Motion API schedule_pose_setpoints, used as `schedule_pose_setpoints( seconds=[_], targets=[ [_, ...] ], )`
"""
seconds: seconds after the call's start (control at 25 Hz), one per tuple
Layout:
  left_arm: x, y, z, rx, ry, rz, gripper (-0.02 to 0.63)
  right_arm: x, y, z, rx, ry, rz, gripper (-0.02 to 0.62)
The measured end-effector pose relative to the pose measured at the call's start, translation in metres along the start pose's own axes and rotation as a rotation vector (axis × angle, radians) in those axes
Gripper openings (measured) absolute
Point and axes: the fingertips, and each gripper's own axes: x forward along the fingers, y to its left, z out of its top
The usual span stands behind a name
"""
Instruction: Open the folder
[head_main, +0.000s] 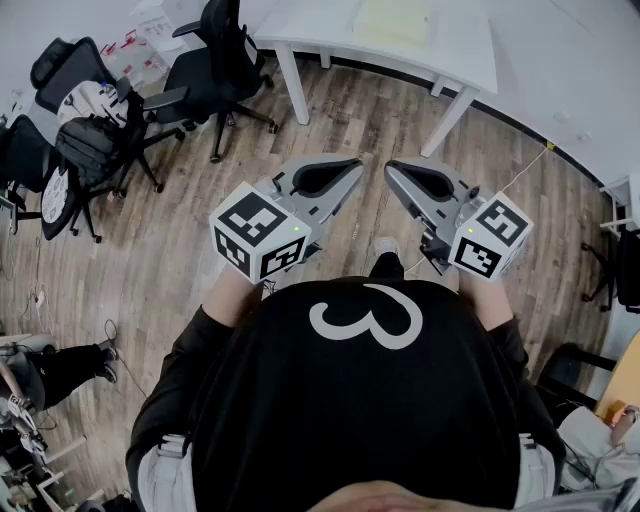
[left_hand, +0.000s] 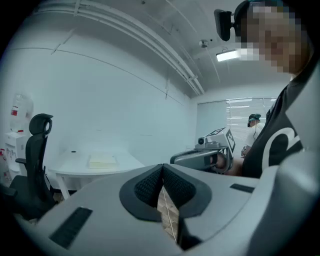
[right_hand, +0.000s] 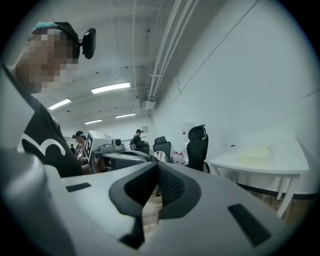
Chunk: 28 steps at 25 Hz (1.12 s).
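- Left gripper (head_main: 352, 166): clenched, pads together, nothing between them. Held in front of the person's waist and pointing far, slightly downward. This looks like a carrying posture, not a working one.
- Right gripper (head_main: 393, 168): also clenched and empty. It sits just beside the left one, with the two tips angled toward each other. Probably both are kept shut and close to the body because nothing is within reach.
- Folder (head_main: 393, 20): a pale yellow flat item, taken to be the task's thing. It lies flat on the table at the far side, slightly right of centre, well apart from both grippers. It appears closed, though it is too small to be sure. Lying flat on a bare top should leave its cover free to lift.
- Table (head_main: 470, 62): white, on white legs, against the far wall. The folder sits away from its near edge.
- Chairs (head_main: 215, 60): black office chairs grouped at the far left, clear of the path to the table.
- Floor (head_main: 180, 230): wood planks, open between the person and the table.
- Task status: judged not begun. The next move calls for closing the gap to the table, then opening a gripper at the folder's cover edge.
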Motion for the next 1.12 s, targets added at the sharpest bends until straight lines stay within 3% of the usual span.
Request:
schedule_pose_setpoints(
  seconds=[0.28,0.52,0.84,1.12],
  targets=[
    [0.000,0.000,-0.001,-0.012,-0.005,-0.027,0.015,-0.002,0.000,0.002,-0.006,-0.002,-0.020,0.023],
    [0.024,0.009,-0.002,-0.008,0.006,-0.035,0.016,-0.008,-0.029,-0.002,0.018,-0.007,-0.035,0.023],
    [0.075,0.044,0.003,-0.025,0.041,-0.034,0.015,-0.002,-0.097,0.004,0.070,-0.025,-0.050,0.023],
    [0.148,0.095,0.003,-0.058,0.085,-0.040,0.015,0.008,-0.189,0.002,0.128,-0.013,-0.077,0.024]
  ],
)
